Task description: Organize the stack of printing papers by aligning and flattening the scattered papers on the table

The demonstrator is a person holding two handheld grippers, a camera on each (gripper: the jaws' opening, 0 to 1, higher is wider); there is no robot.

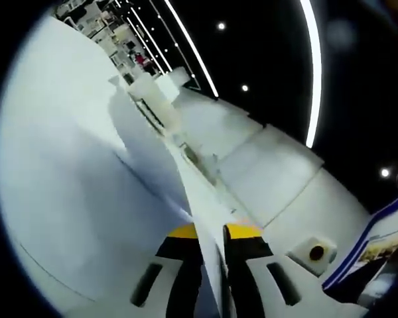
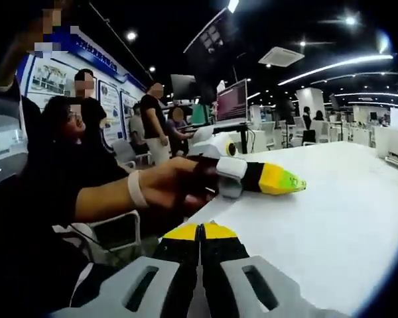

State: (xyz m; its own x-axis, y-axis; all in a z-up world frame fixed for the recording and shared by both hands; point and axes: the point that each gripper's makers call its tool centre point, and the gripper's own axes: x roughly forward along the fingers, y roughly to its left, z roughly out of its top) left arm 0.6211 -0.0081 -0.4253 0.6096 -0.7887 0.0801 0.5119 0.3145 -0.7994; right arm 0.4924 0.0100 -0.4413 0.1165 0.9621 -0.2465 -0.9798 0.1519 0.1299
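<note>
My left gripper (image 1: 212, 233) is shut on the white printing papers (image 1: 198, 199). They run edge-on from between its yellow-tipped jaws up toward the middle of the left gripper view, with a broad white face (image 1: 86, 185) spreading to the left. In the right gripper view a hand holds this left gripper (image 2: 282, 180) over the white table (image 2: 331, 218), its yellow-green tip pointing right. My right gripper (image 2: 200, 230) sits at the table's near edge, its jaws pressed together with nothing visible between them.
Several people (image 2: 86, 152) sit and stand close on the left of the right gripper view, near a white chair (image 2: 116, 228). Monitors (image 2: 231, 103) stand at the table's far end. More white tables (image 1: 272, 159) and a poster board (image 1: 378, 242) lie to the right in the left gripper view.
</note>
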